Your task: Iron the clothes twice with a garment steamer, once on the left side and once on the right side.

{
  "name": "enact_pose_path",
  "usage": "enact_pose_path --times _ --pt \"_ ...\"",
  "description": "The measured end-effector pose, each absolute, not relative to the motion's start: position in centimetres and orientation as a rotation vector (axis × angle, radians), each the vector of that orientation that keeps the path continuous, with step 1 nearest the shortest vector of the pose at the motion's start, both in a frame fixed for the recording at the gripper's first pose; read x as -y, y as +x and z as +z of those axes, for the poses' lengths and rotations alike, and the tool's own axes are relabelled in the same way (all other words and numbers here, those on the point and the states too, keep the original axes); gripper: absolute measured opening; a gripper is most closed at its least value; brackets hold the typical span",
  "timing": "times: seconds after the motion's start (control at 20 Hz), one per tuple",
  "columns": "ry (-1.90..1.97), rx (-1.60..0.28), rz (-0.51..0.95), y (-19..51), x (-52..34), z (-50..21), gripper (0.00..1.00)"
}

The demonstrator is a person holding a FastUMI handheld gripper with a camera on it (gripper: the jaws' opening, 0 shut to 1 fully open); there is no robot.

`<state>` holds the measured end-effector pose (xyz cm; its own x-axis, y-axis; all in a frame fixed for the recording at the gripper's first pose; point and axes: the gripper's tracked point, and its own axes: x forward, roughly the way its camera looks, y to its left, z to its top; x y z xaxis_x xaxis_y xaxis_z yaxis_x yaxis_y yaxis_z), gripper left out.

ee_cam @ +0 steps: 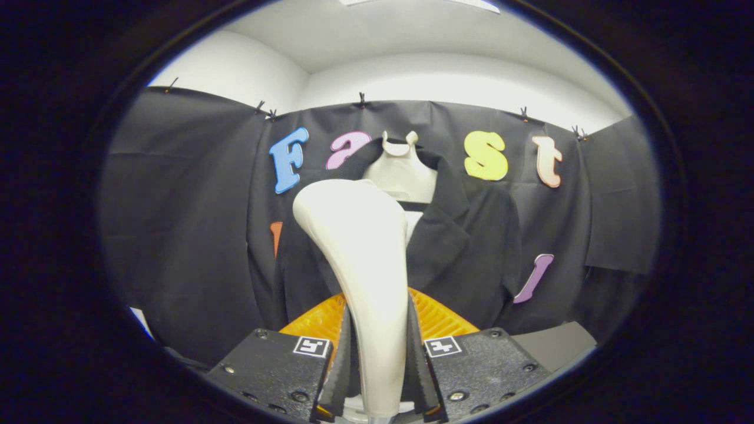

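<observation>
The gripper is clamping one steamer by its handle, both fingers pressing its sides. One dark jacket is hanging just beyond the steamer on one pale hanger.

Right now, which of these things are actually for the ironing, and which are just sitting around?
For the job:
- garment steamer, gripped by the gripper
- dark jacket on its pale hanger

Just there:
- orange ridged piece behind the steamer
- black cloth wall
</observation>
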<state>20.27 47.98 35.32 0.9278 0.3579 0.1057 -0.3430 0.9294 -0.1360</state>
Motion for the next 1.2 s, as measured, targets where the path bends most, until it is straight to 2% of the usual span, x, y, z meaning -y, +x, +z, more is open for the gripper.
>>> enact_pose_path --times 0.2,0.4,0.7,1.2 --pt "-0.170 0.168 0.314 21.1 -52.0 38.5 0.45" --pt "-0.238 0.155 0.249 22.2 -54.7 38.8 0.45" --pt "-0.324 0.100 0.173 24.5 -57.2 36.8 0.45" --pt "-0.323 0.030 0.161 25.4 -56.6 32.4 0.45"
